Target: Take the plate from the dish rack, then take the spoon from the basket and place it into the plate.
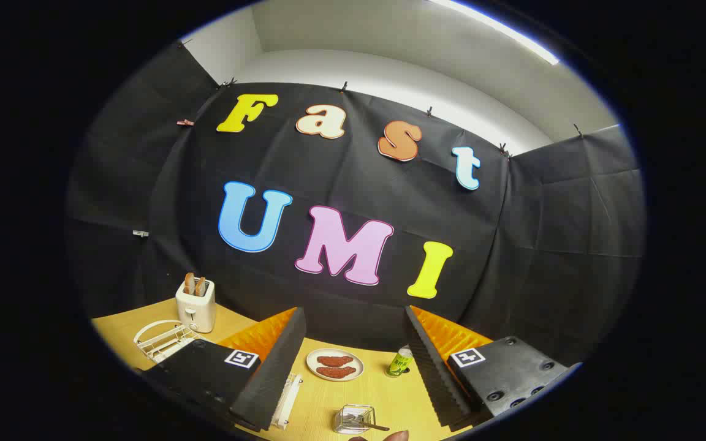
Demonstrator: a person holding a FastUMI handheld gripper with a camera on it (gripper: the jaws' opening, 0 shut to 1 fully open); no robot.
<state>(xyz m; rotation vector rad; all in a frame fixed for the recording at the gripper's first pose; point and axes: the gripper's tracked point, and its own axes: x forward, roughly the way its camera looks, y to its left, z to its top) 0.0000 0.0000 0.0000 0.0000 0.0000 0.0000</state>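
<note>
On the wooden table [328, 398], left to right: wire dish rack [160, 340], toaster [195, 304], plate [334, 364] carrying two brown pieces, basket [355, 419] holding the spoon [370, 424], green can [399, 361]. Gripper [353, 373] fingers spread wide apart, holding nothing; plate lies between them.

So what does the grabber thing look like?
The gripper has two long wedge-shaped fingers with ridged sides, standing open. Each sits on a boxy block bearing a square black-and-white marker; the right block shows round screw holes.
</note>
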